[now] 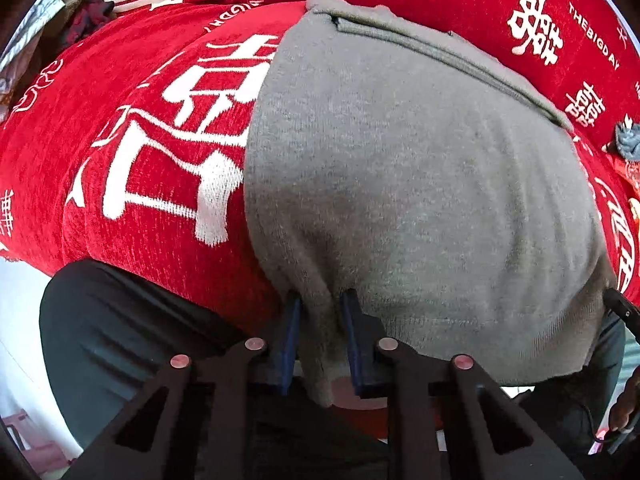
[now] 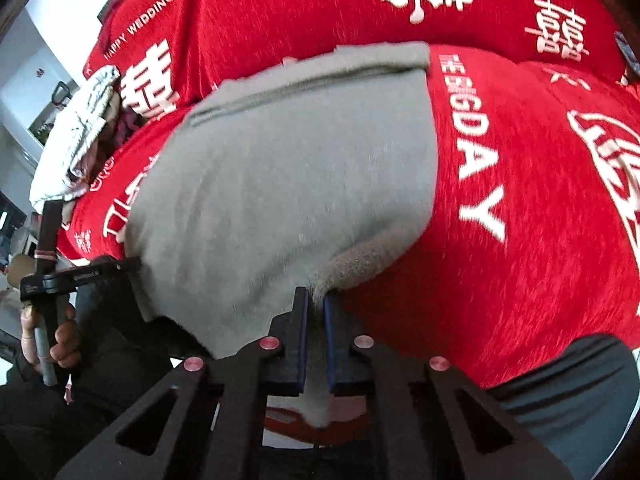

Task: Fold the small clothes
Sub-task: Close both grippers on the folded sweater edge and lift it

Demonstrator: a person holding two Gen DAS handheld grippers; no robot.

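Observation:
A grey knit garment [image 1: 400, 168] lies spread on a red cover with white lettering [image 1: 132, 128]. Its far edge is folded over in a band. My left gripper [image 1: 320, 300] is shut on the garment's near left edge, with cloth pinched between the blue pads. In the right wrist view the same grey garment [image 2: 288, 168] fills the middle. My right gripper [image 2: 316, 298] is shut on its near right corner, which curls up beside the pads. The left gripper's body [image 2: 52, 276] and the hand holding it show at the left of that view.
The red cover [image 2: 520, 200] runs far and to both sides over a padded seat and back. A pile of pale crumpled clothes [image 2: 80, 132] lies at the far left. A small grey cloth [image 1: 630, 140] sits at the right edge. Dark trousers [image 1: 120, 340] are near me.

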